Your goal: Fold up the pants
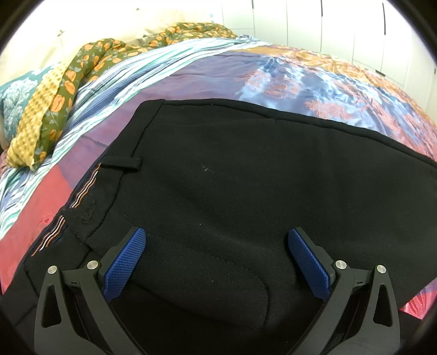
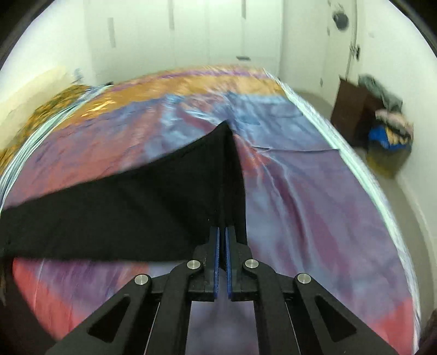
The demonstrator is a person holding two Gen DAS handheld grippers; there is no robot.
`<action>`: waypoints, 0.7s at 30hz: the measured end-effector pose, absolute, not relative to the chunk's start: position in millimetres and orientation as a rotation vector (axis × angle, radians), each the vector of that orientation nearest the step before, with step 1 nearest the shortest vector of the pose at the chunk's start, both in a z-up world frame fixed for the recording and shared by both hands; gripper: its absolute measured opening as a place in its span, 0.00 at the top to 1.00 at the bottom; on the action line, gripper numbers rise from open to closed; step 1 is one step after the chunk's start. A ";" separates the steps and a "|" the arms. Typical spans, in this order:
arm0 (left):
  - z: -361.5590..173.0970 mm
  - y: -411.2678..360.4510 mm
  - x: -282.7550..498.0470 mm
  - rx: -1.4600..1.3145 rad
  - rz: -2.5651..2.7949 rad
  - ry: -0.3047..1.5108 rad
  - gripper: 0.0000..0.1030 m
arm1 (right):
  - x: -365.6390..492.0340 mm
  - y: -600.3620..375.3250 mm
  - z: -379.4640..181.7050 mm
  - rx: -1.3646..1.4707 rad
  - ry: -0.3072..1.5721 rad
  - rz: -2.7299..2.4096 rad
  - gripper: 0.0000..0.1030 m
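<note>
right claw (image 2: 222,240) is clenched on an edge of the black pants (image 2: 131,207), lifting that fabric in a tent above the bed (image 2: 314,204). left claw (image 1: 217,240) is released, fingers spread wide just over the pants' waist end, which lies flat on the patterned bedspread (image 1: 218,71).

Left wrist view: taken close above the black pants (image 1: 232,191), looking forward along the left gripper (image 1: 217,237) across the bedspread (image 1: 207,73) toward the bed's far edge and the wardrobe doors (image 1: 327,24).
Right wrist view: taken higher, looking along the right gripper (image 2: 222,232) down the bed toward the wall.
Shared: the pants and the patterned bedspread are seen in both.
</note>
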State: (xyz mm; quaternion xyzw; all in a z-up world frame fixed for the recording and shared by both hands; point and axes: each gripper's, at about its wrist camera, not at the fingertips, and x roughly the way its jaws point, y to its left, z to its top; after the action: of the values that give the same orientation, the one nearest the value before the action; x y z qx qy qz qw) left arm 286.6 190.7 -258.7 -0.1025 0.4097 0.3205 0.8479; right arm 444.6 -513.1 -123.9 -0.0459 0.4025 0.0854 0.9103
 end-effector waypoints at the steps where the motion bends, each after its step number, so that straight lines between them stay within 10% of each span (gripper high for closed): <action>1: -258.6 190.3 287.0 -0.213 0.676 0.867 0.00 | 427.5 -517.2 -123.0 -0.089 0.830 0.173 0.97; 7: -257.1 189.7 290.7 -0.204 0.679 0.898 0.00 | 327.7 -557.9 -166.3 -0.070 0.976 0.004 0.94; 9: -252.9 190.9 293.3 -0.207 0.678 0.935 0.01 | 321.5 -564.1 -160.0 -0.089 0.990 -0.081 0.78; 11: -242.6 188.4 291.7 -0.214 0.650 0.993 0.01 | 307.1 -565.3 -137.2 -0.065 0.890 -0.108 0.31; 12: -237.6 185.3 287.1 -0.230 0.625 0.999 0.01 | 302.5 -563.0 -130.1 -0.061 0.868 -0.115 0.24; 21: -230.6 47.9 188.4 -0.324 0.119 1.089 0.01 | 245.8 -407.9 -134.3 0.268 0.965 0.408 0.22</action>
State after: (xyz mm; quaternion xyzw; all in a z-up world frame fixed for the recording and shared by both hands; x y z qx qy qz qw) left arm 188.4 47.9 -230.6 -0.1532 0.5152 0.0565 0.8414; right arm 245.8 -407.9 -134.3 0.1278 0.4595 0.1943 0.8572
